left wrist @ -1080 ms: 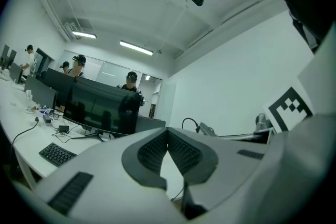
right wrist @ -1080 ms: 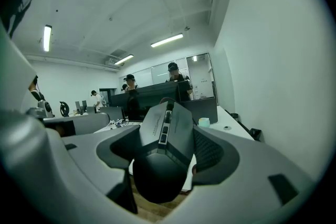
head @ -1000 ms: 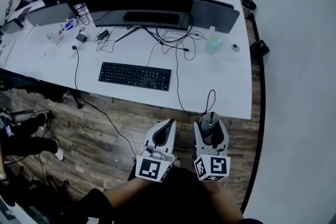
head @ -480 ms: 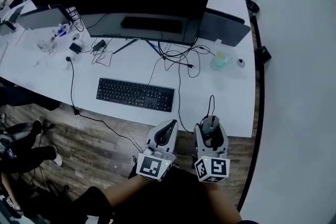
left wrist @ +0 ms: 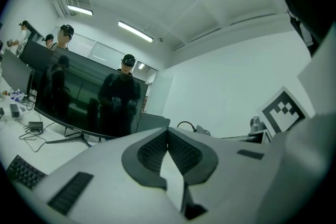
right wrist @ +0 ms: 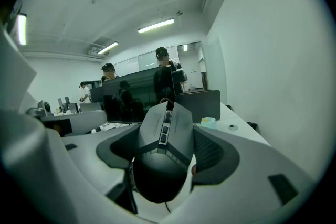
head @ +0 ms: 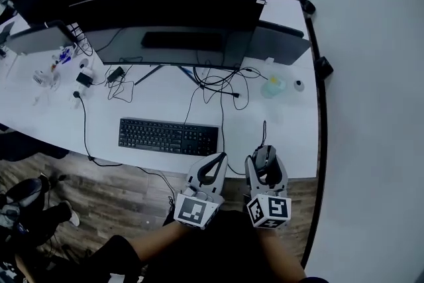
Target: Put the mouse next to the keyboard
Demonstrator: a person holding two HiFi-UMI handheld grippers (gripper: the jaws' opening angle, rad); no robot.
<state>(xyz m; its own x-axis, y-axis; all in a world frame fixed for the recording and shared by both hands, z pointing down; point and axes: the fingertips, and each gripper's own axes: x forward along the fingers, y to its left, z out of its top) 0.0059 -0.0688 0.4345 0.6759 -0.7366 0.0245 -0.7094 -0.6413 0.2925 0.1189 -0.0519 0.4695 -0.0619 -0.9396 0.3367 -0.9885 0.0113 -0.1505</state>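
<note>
Both claws are reaching the desk (head: 291, 142) edge now; a second ago they were hanging well short of it, over the floor. Right claw (head: 266, 166) is clamping the mouse (right wrist: 160, 160) by its flanks, jaws narrowed onto it; left claw (head: 211, 168) is riding alongside, pinched together, empty. Step in hand: carrying; placing not yet begun. Keyboard (head: 168, 136) is lying ahead-left of the right claw; next move is probably calling for a forward-left reach, lowering onto bare desk just beside the keyboard end nearest the claw, minding the cable (head: 264, 130) trailing ahead. Mouse is looking dark, angular, black-humped, wheel pointing away.
</note>
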